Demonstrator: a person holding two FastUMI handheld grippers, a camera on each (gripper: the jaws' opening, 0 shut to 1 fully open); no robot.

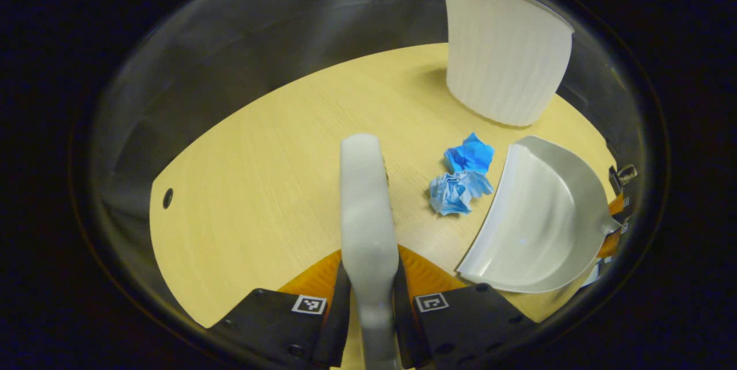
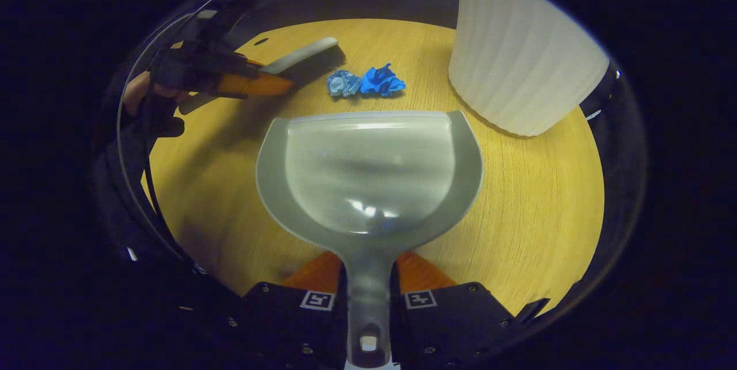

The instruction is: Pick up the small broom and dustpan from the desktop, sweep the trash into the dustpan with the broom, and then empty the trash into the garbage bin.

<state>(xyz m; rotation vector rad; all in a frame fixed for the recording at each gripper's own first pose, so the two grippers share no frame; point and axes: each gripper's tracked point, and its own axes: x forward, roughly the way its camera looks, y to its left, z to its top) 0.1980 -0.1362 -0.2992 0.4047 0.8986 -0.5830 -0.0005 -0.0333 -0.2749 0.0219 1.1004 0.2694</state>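
A pale grey small broom (image 1: 364,203) runs forward from my left gripper (image 1: 371,281), which is shut on its handle above the wooden desktop (image 1: 259,186). Just right of the broom lie two crumpled paper balls, a dark blue one (image 1: 470,153) and a lighter blue one (image 1: 456,192). The grey dustpan (image 2: 368,168) sits low over the desk with its lip close to the papers (image 2: 380,79). My right gripper (image 2: 368,281) is shut on the dustpan's handle. In the right gripper view the left gripper (image 2: 230,79) holds the broom (image 2: 302,53) to the left of the papers.
A white ribbed garbage bin (image 1: 501,53) stands on the desk behind the papers and dustpan, at the upper right (image 2: 518,53) in the right gripper view. A hand (image 2: 138,91) holds the left gripper. A small round hole (image 1: 167,198) marks the desk's left edge.
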